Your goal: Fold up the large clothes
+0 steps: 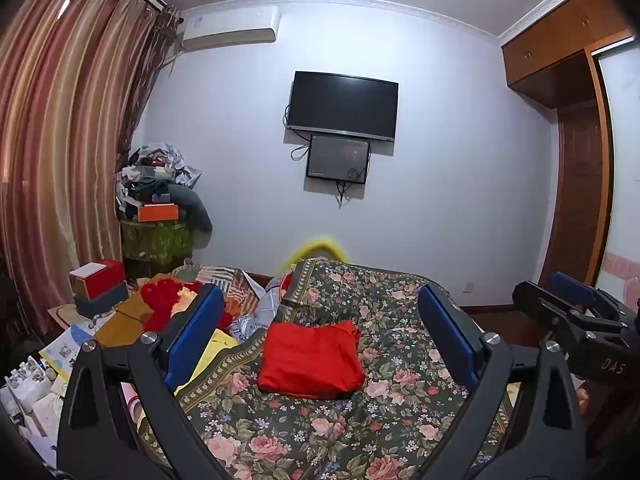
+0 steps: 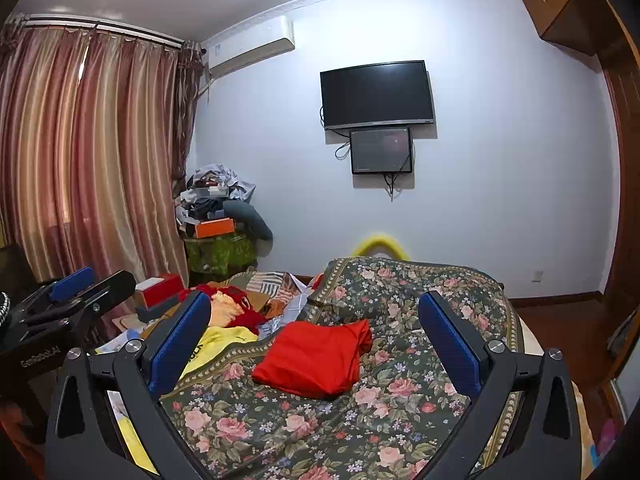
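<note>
Red garment point(image 1: 311, 360) — folded into a compact, roughly square bundle, lying on the floral bedspread point(image 1: 400, 364) near the middle of the bed, untouched by either tool.

Left hand-held gripper point(image 1: 320, 324) — blue-padded jaws spread wide, nothing between them; it hovers short of the red garment, apart from it.

Right hand-held gripper point(image 2: 316, 328) — jaws likewise spread wide and empty, also short of the red garment.

Yellow garment point(image 2: 224, 344) — crumpled just left of the red garment, at the bedspread's edge.

Television point(image 1: 343, 105) — dark screen on the wall beyond the red garment, a smaller screen point(image 1: 338, 159) mounted just below it.
</note>
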`<state>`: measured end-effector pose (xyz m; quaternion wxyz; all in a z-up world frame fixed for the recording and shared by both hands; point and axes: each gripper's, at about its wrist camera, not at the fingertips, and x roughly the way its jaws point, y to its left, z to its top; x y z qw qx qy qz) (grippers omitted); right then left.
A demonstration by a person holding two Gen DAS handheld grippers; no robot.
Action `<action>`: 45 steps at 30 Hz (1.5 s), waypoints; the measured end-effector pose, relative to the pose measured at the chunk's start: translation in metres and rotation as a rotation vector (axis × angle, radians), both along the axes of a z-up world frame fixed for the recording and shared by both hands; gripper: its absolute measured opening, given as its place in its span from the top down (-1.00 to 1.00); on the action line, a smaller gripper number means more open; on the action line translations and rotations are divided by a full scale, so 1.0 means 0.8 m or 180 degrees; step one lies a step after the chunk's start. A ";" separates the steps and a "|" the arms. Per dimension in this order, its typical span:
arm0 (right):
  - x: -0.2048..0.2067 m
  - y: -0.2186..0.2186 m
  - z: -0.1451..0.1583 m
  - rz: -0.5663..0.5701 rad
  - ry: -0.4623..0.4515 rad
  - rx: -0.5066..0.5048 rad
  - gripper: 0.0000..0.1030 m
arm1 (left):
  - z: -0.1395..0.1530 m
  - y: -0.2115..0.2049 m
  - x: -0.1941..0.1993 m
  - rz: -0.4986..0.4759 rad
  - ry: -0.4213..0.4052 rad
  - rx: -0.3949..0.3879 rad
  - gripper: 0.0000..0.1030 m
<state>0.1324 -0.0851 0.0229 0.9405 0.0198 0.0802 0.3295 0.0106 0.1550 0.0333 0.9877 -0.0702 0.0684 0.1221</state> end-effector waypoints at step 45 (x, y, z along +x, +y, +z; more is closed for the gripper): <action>0.001 0.003 0.001 -0.0110 0.0102 0.0023 -1.00 | -0.006 0.003 0.015 -0.0281 0.0120 -0.0018 -0.97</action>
